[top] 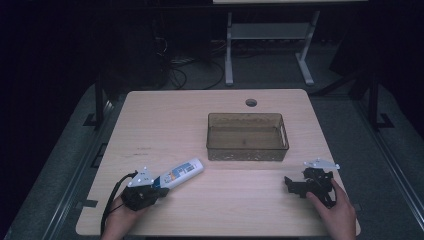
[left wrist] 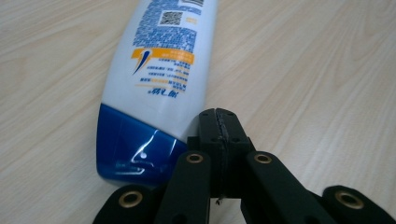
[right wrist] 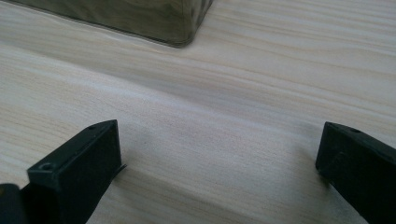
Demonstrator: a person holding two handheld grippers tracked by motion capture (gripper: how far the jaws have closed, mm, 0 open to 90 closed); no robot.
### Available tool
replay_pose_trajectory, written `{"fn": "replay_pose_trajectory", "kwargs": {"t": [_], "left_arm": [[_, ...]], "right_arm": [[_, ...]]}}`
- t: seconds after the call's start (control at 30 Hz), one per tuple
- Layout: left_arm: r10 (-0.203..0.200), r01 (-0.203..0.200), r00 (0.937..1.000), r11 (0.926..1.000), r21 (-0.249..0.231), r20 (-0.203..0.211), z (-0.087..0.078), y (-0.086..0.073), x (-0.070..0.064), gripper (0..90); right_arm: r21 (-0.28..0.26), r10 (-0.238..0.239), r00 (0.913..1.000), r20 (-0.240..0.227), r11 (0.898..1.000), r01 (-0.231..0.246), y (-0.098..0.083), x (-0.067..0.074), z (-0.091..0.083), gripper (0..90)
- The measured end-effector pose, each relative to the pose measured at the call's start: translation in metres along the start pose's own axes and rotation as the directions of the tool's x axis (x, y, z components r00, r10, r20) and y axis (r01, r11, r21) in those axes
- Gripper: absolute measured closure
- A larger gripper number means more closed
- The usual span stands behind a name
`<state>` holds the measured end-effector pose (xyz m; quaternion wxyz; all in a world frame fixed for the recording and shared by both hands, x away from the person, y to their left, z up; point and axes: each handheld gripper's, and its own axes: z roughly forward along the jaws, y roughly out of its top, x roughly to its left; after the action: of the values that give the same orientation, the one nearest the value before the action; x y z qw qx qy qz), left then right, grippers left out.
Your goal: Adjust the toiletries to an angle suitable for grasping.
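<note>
Bottle [left wrist: 154,88] lies flat, cap end just beside L gripper [left wrist: 219,122], whose jaws are pressed together empty; long axis runs twd bin [top: 247,136]. R gripper [right wrist: 217,154] gapes wide, well apart.

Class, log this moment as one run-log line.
left gripper: shut, beside bottle, not holding | right gripper: open, empty | bin: empty

A pale wooden table [top: 165,120] stood on a grey floor [top: 60,155] in a dim room. Behind it stood a white metal table frame [top: 229,50], with dark cables [top: 185,70] lying beside it.
</note>
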<state>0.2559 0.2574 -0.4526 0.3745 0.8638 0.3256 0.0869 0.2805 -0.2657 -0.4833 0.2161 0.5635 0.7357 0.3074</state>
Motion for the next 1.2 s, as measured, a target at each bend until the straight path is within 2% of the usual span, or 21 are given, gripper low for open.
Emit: {"fn": "replay_pose_trajectory", "kwargs": {"t": [0.37, 0.5, 1.2], "left_arm": [[-0.028, 0.027, 0.9984, 0.9996, -0.010, -0.050, -0.006, -0.004, 0.015, 89.5], [-0.025, 0.024, 0.9973, 0.9997, -0.005, -0.069, -0.007, -0.003, 0.019, 89.5], [-0.057, 0.053, 0.9904, 0.9980, -0.036, -0.126, -0.006, 0.004, 0.048, 89.5]], "right_arm": [[0.001, 0.002, 1.0000, 0.000, 1.000, -0.002, 0.000, 0.000, 0.000, 0.0], [0.000, 0.001, 1.0000, 0.000, 1.000, -0.001, 0.000, 0.000, 0.000, 0.0], [0.000, -0.002, 1.0000, 0.000, 1.000, 0.002, 0.000, 0.000, 0.000, 0.0]]}}
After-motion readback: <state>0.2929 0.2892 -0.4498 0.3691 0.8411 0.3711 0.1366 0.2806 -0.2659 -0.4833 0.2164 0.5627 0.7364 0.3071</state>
